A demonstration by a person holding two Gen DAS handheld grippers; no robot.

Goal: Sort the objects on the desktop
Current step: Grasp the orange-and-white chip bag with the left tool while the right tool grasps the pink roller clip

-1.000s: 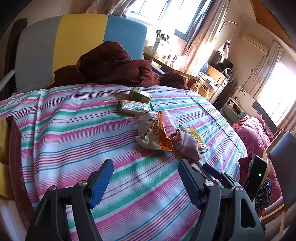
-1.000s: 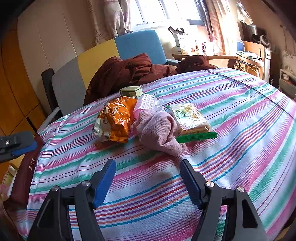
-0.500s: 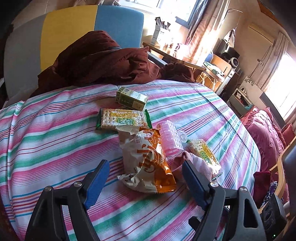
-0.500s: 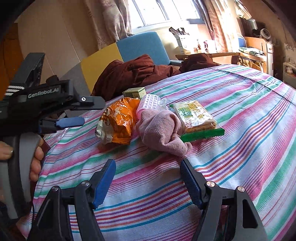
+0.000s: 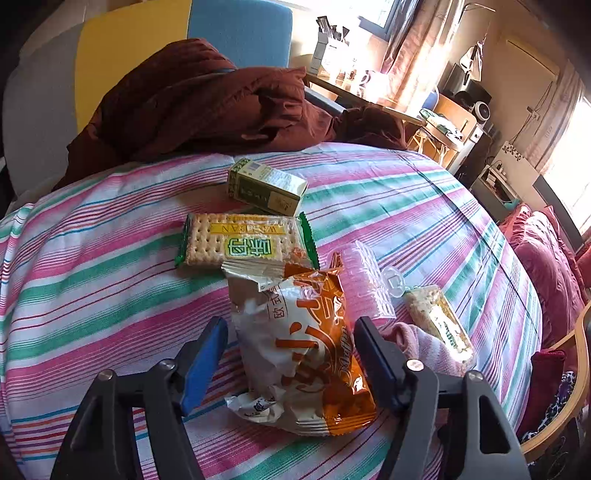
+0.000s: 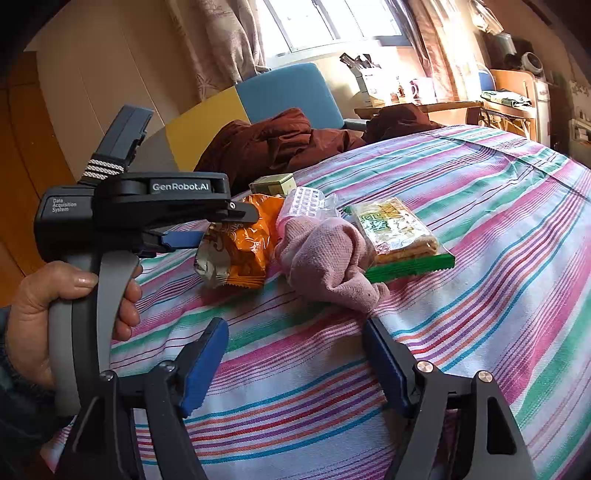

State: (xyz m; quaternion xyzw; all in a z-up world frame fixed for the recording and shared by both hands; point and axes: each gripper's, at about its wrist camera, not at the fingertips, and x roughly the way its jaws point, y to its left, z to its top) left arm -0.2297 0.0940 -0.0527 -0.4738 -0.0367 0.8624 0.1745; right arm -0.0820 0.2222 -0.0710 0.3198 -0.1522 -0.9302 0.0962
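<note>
Striped cloth in pink, green and white covers the tabletop [image 5: 92,258], and the things to sort lie bunched near its middle. Nearest the left claw [image 5: 291,354] is an orange-and-white snack bag [image 5: 299,354], lying between the two blue-padded fingers, which stand wide on either side of it and are not pressed on it. Just beyond the bag lies a cracker packet with green ends [image 5: 243,240], and past that a small green box [image 5: 266,186]. To the right of the bag sits a clear plastic tray [image 5: 364,280] touching a crumpled pink cloth [image 5: 424,343], with a second, narrower biscuit packet [image 5: 439,321] beside it. From the other side, a hand [image 6: 33,314] grips the left tool's grey handle. The right claw [image 6: 295,362] is also spread wide with nothing in it, above bare striped cloth, near the pink cloth's trailing edge. A dark red garment [image 5: 207,99] is heaped against the yellow-and-blue chair back [image 5: 166,33] behind.
</note>
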